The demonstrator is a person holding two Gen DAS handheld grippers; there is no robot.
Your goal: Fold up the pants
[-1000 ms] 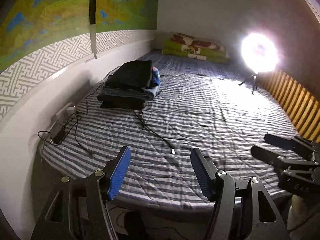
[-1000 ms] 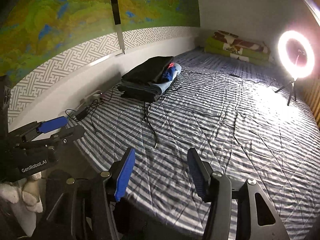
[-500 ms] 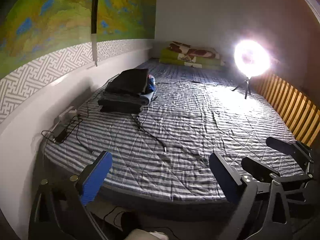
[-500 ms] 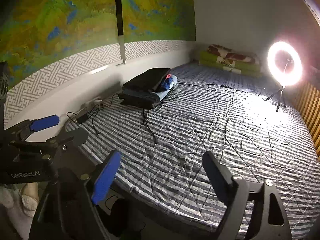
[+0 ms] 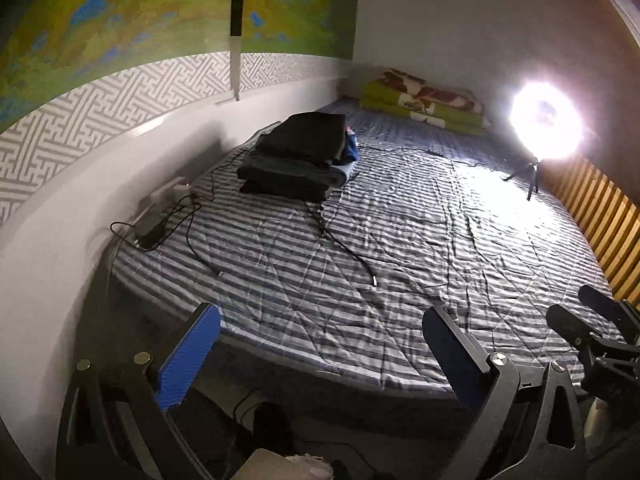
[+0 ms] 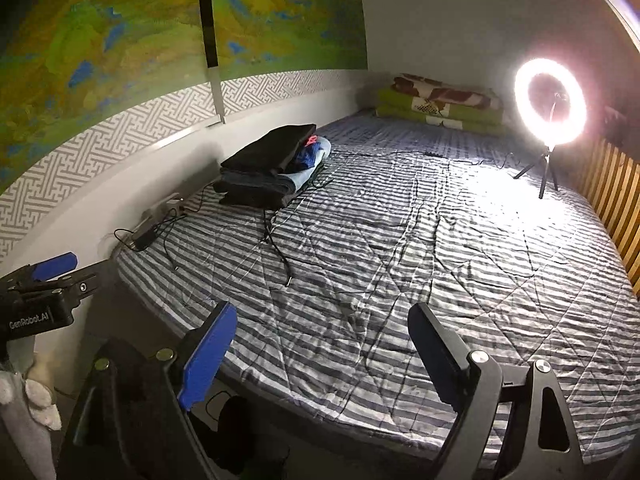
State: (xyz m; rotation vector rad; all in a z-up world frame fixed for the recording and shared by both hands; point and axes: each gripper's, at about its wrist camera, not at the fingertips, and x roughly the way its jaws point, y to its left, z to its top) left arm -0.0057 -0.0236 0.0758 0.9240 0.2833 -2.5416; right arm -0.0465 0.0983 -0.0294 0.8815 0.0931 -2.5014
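I hold my left gripper (image 5: pixel 320 350) and right gripper (image 6: pixel 318 346) wide and empty at the bottom of each frame, so next I must reach the dark folded clothes pile (image 5: pixel 300 156) in the upper middle for pants.

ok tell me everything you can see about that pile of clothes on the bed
The pile of clothes sits on the striped bed cover close to the white wall, far from both sets of jaws. It is a neat stack of folded soft fabric: a black piece on top, tilted up toward the wall, dark grey-blue folds under it, a light blue layer showing at the side. Something bright blue and a bit of red are tucked between the layers. A black cable runs out from its front edge.
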